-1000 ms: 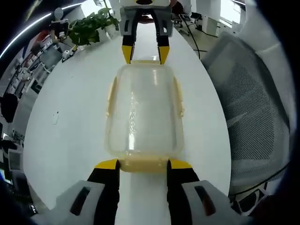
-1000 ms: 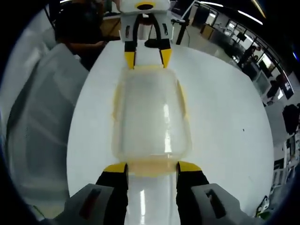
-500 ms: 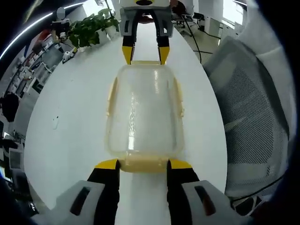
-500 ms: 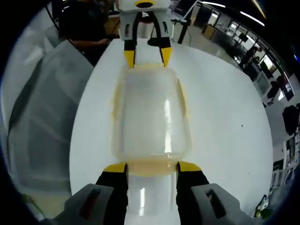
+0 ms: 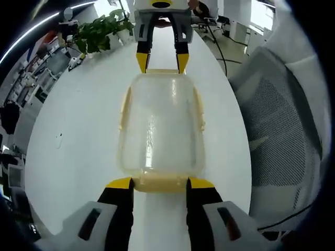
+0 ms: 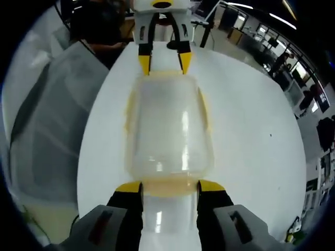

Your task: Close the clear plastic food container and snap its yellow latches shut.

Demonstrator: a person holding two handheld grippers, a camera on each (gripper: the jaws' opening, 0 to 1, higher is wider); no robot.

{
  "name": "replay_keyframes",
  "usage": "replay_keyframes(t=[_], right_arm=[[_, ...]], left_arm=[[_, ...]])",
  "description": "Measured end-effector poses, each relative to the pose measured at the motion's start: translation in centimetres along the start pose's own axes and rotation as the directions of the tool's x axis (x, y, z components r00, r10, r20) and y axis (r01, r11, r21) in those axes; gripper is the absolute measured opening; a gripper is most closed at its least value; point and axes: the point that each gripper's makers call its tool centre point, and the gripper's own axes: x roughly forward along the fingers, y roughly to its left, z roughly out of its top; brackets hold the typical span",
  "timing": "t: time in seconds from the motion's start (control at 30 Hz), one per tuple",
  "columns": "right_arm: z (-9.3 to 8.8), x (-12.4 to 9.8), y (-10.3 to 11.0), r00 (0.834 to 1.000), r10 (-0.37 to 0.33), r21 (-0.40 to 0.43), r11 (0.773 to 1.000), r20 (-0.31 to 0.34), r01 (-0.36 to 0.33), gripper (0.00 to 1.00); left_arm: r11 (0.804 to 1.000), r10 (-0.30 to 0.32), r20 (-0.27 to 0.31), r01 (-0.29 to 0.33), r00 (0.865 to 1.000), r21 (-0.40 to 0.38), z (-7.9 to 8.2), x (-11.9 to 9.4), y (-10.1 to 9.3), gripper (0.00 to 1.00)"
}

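We are seeing the clear container lying on the white bench, lid on. Our left tool is meeting the container's near end, jaws spread to either side of the yellow latch there. Our right tool is doing likewise at the opposite end. The side latches seem folded down, though the distortion makes that uncertain. A mesh chair is standing beside the container.

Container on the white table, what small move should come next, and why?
Probably press both end latches inward together: the left hand-held gripper and right hand-held gripper each straddle a yellow end latch of the container, with the lid already seated.
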Motion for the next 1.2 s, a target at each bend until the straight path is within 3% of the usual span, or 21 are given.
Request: replay_keyframes(t=[1.2], right_arm=[[-5.6, -1.7, 0.1, 1.0, 0.022, 0.016, 1.0, 0.011, -0.023, 0.38]], left_arm=[[1.0, -0.02, 0.004, 0.02, 1.0, 0.004, 5.2, 2.8, -0.2, 0.38]])
